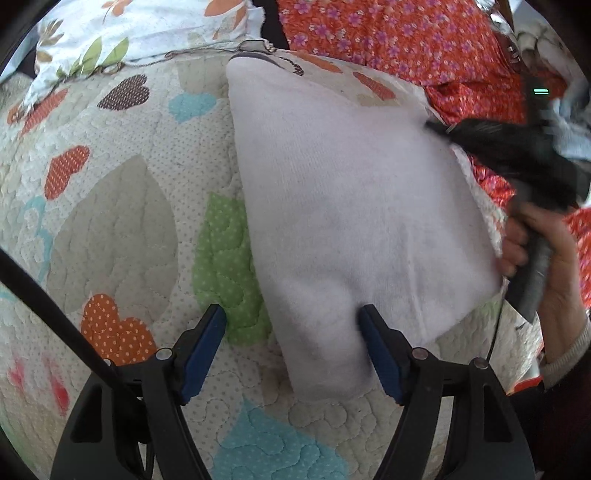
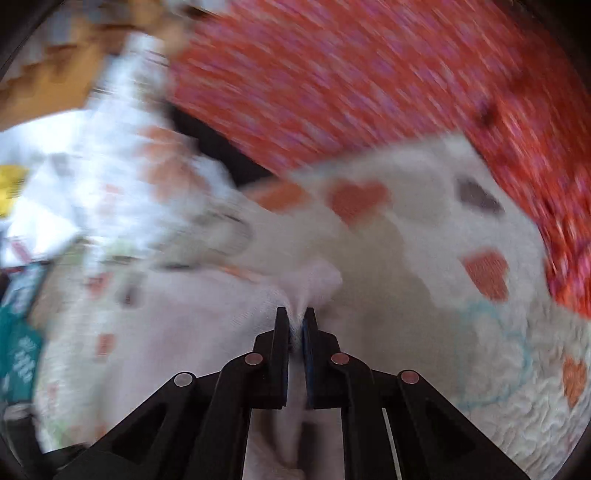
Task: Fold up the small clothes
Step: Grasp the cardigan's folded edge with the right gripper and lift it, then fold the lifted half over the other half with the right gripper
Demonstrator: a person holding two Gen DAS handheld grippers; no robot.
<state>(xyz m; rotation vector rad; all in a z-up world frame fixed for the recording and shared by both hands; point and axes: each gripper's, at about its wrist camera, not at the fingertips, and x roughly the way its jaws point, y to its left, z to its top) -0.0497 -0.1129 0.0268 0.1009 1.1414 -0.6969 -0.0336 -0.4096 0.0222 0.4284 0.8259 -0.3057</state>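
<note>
White terry cloth (image 1: 351,206), soft and floppy, lying flat on the quilt (image 1: 110,221).

Nearest, the left gripper (image 1: 293,350) hangs with jaws spread wide over the cloth's near corner, nothing between the pads. Looks light and limp, so I'd grab corners or hems, not the middle. Farther off, the right gripper (image 2: 295,325) has its jaws pressed together, pinching a bunched edge. Orange floral fabric (image 1: 406,37) sits behind.

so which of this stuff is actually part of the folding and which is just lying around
In the job:
- white cloth
- right gripper, fingers pinched on a cloth corner
- left gripper, fingers apart over the near edge

Lying about:
- heart quilt underneath
- red flowered fabric
- leaf-print fabric
</note>
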